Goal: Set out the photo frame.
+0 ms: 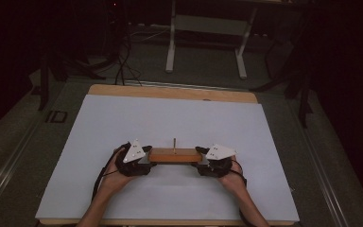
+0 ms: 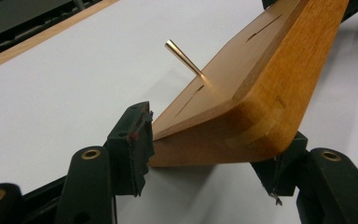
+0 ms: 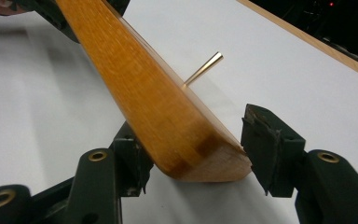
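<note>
Now, low in the centre of the high view, a wooden block point(image 1: 175, 155) lies crosswise on the white table sheet point(image 1: 170, 118), with 1 thin brass pin point(image 1: 174, 144) standing up from its top face. The left gripper point(image 1: 144, 158) meets the block's left end and the right gripper point(image 1: 202, 160) meets its right end, each with a hand point(image 1: 118, 177) wrapped behind it.

Over in the left gripper view, the block point(image 2: 242, 107) sits squarely between both black jaws, which press its 2 sides: clamped on the wood. The pin point(image 2: 182, 57) leans out toward the upper left of that frame.

Meanwhile, in the right gripper view, the block point(image 3: 168, 121) fills the centre; the jaw at lower left touches it, the jaw at lower right sits just at its corner, so a grasp on the block's end.
</note>
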The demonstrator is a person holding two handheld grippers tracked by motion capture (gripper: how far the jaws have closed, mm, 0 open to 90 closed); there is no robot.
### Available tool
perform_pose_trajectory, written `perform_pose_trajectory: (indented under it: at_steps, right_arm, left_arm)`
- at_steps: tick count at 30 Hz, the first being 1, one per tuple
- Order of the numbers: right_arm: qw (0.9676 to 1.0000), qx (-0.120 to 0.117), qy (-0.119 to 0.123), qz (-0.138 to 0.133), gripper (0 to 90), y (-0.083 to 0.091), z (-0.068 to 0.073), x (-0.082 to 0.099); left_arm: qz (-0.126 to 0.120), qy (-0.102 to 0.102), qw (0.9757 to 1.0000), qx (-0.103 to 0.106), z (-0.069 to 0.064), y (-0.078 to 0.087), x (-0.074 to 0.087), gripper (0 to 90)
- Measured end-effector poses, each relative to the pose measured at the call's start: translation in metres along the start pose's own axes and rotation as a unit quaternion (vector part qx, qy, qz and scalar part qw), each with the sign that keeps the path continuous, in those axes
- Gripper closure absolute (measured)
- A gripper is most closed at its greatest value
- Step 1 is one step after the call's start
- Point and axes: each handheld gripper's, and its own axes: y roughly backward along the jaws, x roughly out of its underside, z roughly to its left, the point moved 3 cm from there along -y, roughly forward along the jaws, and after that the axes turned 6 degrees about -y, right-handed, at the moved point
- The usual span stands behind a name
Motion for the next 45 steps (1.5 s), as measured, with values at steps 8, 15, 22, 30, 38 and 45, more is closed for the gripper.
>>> perform_pose_trajectory:
  at_steps: [8,15,22,30,38,45]
  right_arm:
    - [1.0000,0.002,-0.003,0.001,45.4,-0.001,-0.003,0.001]
    - [0.9999,0.000,0.000,0.014,45.3,-0.007,-0.005,0.005]
    - [0.9999,0.000,0.001,0.012,47.0,-0.008,-0.007,0.004]
    - [0.9999,0.003,0.001,0.010,50.3,-0.009,-0.010,0.002]
    - [0.9999,0.007,0.007,0.013,52.8,-0.010,-0.013,0.000]
    - [0.9998,0.011,0.008,0.013,53.8,-0.011,-0.014,-0.001]
  left_arm:
    - [0.004,-0.007,1.0000,0.003,0.000,-0.005,-0.002,44.3]
    - [0.012,-0.011,0.9999,-0.001,0.001,-0.009,0.000,45.6]
    - [0.014,-0.018,0.9997,-0.009,0.002,-0.010,-0.001,47.4]
    - [0.013,-0.019,0.9995,-0.022,0.007,-0.014,-0.003,48.5]
    - [0.020,-0.023,0.9990,-0.032,0.008,-0.016,-0.005,49.3]
    - [0.019,-0.015,0.9993,-0.028,0.012,-0.017,-0.007,49.4]
